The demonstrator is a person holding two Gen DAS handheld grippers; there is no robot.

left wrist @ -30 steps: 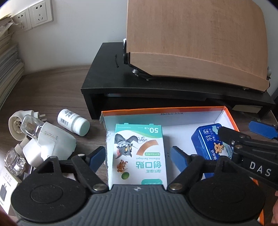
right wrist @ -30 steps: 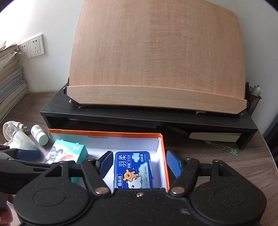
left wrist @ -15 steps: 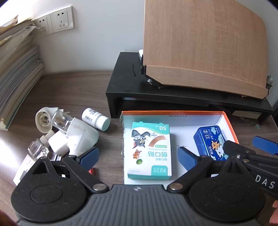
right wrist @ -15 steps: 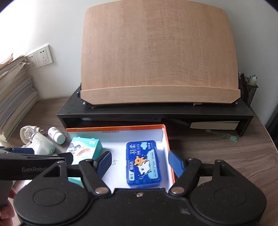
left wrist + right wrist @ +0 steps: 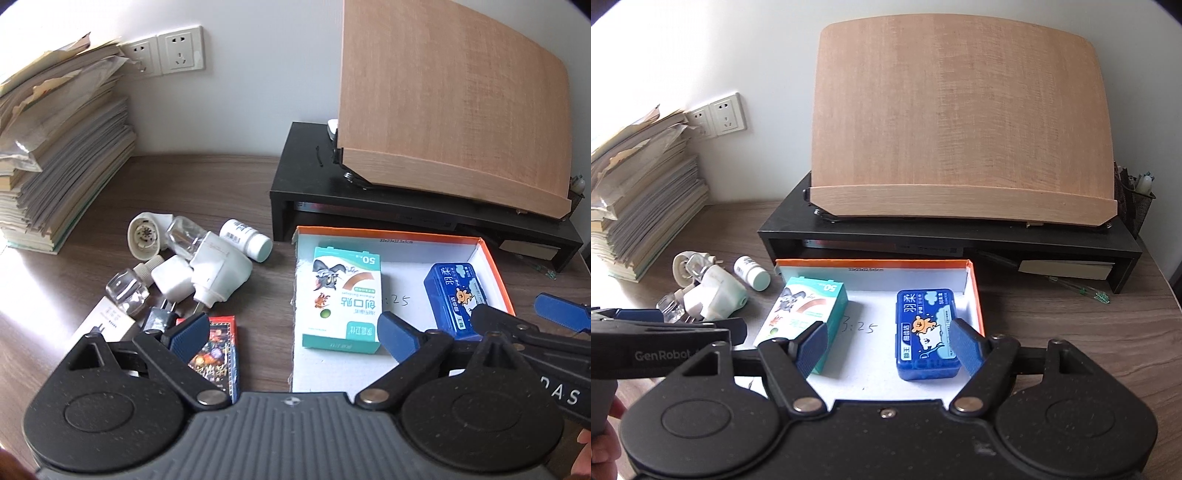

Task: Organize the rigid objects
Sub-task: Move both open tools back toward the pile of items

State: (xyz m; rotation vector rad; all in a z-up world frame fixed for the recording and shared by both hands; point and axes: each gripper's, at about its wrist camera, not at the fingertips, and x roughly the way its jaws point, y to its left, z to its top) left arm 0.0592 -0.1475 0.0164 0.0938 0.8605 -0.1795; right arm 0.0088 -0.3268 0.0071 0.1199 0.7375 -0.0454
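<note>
An orange-rimmed white box (image 5: 476, 242) (image 5: 975, 291) lies on the wooden desk. In it lie a teal bandage carton (image 5: 345, 299) (image 5: 809, 310) at the left and a blue floss case (image 5: 456, 293) (image 5: 925, 332) at the right. My left gripper (image 5: 291, 336) is open and empty, held above the box's left wall. My right gripper (image 5: 892, 345) is open and empty, held above the box near the blue case. Left of the box lie a white pill bottle (image 5: 245, 240) (image 5: 751, 273), white plug-in devices (image 5: 214, 271) (image 5: 716, 291), small glass bottles (image 5: 127, 290) and a dark card pack (image 5: 216, 354).
A black monitor riser (image 5: 406, 214) (image 5: 945, 236) with a tilted wooden board (image 5: 450, 96) (image 5: 960, 129) stands behind the box. A stack of papers (image 5: 55, 147) (image 5: 639, 195) stands at the far left by wall sockets (image 5: 166, 53). A mesh pen holder (image 5: 1134, 206) is at the far right.
Both grippers have drawn back and risen from the box. The left gripper has also shifted left, so the loose items left of the box now show. The bandage carton stays in the box.
</note>
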